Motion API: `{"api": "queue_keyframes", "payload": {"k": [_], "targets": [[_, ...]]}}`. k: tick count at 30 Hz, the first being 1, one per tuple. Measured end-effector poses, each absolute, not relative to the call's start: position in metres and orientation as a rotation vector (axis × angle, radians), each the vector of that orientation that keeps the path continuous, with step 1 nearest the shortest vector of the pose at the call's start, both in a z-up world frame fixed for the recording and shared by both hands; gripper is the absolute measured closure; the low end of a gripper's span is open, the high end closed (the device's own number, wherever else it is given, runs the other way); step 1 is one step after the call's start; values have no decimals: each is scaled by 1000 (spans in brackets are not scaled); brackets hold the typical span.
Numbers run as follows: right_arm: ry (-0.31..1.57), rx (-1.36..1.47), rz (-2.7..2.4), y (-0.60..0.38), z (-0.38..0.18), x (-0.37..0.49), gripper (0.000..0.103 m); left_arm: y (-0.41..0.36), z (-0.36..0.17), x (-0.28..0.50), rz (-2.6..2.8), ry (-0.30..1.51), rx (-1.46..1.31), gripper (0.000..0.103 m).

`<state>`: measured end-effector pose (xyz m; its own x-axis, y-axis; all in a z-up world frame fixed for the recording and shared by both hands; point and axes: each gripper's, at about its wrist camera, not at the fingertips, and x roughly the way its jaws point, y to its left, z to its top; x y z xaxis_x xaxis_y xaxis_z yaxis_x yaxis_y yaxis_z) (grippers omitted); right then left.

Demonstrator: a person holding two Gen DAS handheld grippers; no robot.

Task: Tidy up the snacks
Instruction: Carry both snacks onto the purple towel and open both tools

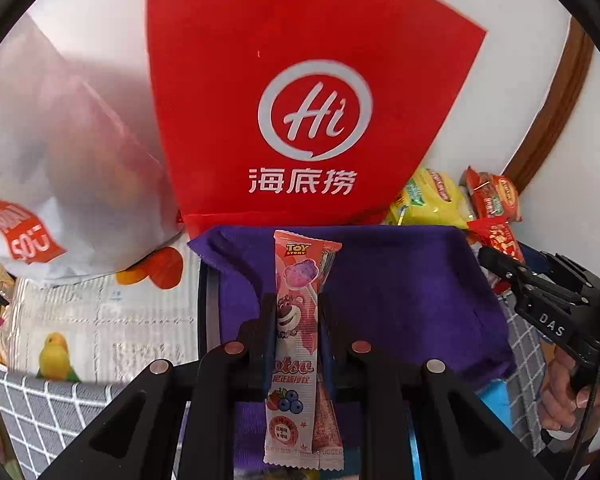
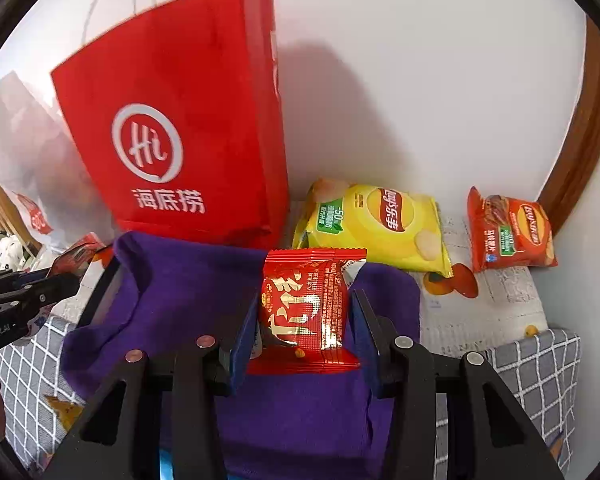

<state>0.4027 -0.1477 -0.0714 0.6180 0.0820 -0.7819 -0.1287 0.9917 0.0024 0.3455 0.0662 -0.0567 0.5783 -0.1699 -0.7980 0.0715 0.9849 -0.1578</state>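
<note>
My left gripper (image 1: 296,312) is shut on a long pink Toy Story lollipop packet (image 1: 300,320), held upright over a purple cloth-lined box (image 1: 400,292). My right gripper (image 2: 304,316) is shut on a red snack packet (image 2: 306,312) above the same purple box (image 2: 188,292). In the left wrist view the right gripper (image 1: 500,268) shows at the right edge with the red packet (image 1: 500,240). In the right wrist view the left gripper's fingers (image 2: 40,292) show at the left edge.
A red Haidilao paper bag (image 1: 300,100) (image 2: 180,128) stands behind the box against the wall. A yellow Lay's chip bag (image 2: 372,224) and a red Lay's bag (image 2: 508,232) lie to the right. A white plastic bag (image 1: 52,152) sits at left. A checked cloth (image 2: 540,372) covers the surface.
</note>
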Motion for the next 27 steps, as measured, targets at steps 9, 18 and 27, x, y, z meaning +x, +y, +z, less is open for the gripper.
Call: {"api": "queue_keyframes", "payload": {"k": [9, 18, 27], "targets": [[980, -78, 108, -158, -106, 424, 58, 66, -103, 371, -145, 1050, -140, 85], [1072, -83, 98, -165, -135, 434, 58, 53, -123, 376, -145, 1103, -112, 85], [1085, -103, 79, -163, -142, 436, 58, 49, -124, 379, -119, 1104, -97, 82]]}}
